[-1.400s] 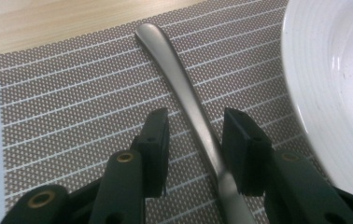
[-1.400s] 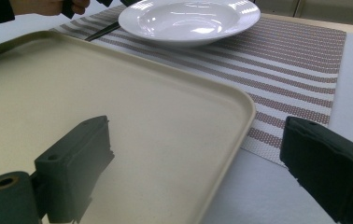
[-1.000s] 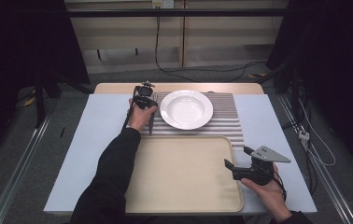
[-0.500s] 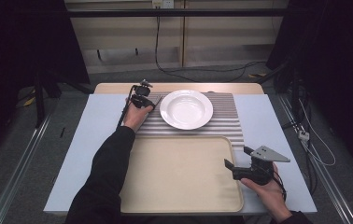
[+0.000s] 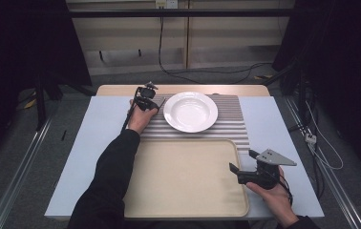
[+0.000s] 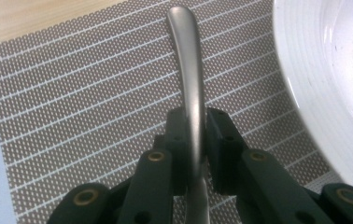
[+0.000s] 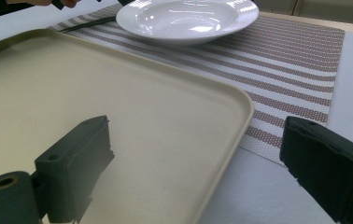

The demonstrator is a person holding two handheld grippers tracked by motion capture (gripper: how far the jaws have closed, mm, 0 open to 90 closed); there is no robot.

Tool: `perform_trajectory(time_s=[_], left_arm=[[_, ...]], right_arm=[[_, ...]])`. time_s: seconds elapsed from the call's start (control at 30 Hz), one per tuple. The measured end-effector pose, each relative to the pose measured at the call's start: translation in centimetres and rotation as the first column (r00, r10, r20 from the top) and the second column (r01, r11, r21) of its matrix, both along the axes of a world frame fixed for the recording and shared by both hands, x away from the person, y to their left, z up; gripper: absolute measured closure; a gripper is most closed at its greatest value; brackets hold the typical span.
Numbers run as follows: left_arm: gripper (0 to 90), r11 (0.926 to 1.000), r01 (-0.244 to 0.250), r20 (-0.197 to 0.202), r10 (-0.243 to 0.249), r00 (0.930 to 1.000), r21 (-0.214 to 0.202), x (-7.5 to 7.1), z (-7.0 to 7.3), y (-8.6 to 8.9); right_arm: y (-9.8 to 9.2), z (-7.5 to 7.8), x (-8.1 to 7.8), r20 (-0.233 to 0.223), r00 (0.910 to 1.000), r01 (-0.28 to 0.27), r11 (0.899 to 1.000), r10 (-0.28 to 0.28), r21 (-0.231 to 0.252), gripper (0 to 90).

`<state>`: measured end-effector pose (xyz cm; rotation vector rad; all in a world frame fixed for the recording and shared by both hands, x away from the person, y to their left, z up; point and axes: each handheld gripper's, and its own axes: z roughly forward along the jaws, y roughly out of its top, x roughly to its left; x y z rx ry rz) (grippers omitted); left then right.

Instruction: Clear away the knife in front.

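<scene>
The left tongs (image 6: 194, 140) are closed around the smooth, curved metal handle of a utensil (image 6: 188, 60), which lies on the woven striped placemat (image 6: 72, 93) just ahead of them; its working end is hidden, and it looks gripped but not yet carried anywhere. Right of these tongs sits the glossy white round plate (image 5: 190, 111). Farther right, the right tongs (image 7: 198, 172) hover wide open and empty over the matte beige tray (image 7: 118, 93) edge on the tabletop (image 5: 97, 124).

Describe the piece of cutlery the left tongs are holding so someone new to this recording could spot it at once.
Start at the striped placemat at the far side of the table, where the white plate sits. Just left of the plate, the left tongs are shut on a slim metal cutlery handle. It is the one shiny, curved grey strip there, lying over the mat.
</scene>
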<state>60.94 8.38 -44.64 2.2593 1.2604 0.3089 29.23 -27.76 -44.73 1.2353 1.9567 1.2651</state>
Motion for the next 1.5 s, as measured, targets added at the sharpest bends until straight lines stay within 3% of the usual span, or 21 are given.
perform_trajectory(time_s=[0.37, 0.83, 1.5], left_arm=[[79.9, 0.9998, -0.011, 0.000, 0.011, 0.9999, -0.017, 0.1, 0.3, 0.8], [79.9, 0.9996, 0.014, 0.009, -0.013, 0.9999, -0.024, -0.6, 1.5, 1.2], [79.9, 0.9979, 0.027, 0.057, -0.023, 0.9981, -0.059, -3.5, 3.6, 3.4]], right_arm=[[0.0, 0.0, 0.0, 0.001, 1.0000, 0.003, 1.000, -0.003, -0.002, 9.1], [0.1, 0.0, 0.0, 0.002, 1.0000, 0.003, 1.000, -0.003, -0.006, 9.2], [0.2, 0.1, -0.1, 0.006, 1.0000, 0.005, 1.000, -0.005, -0.013, 9.1]])
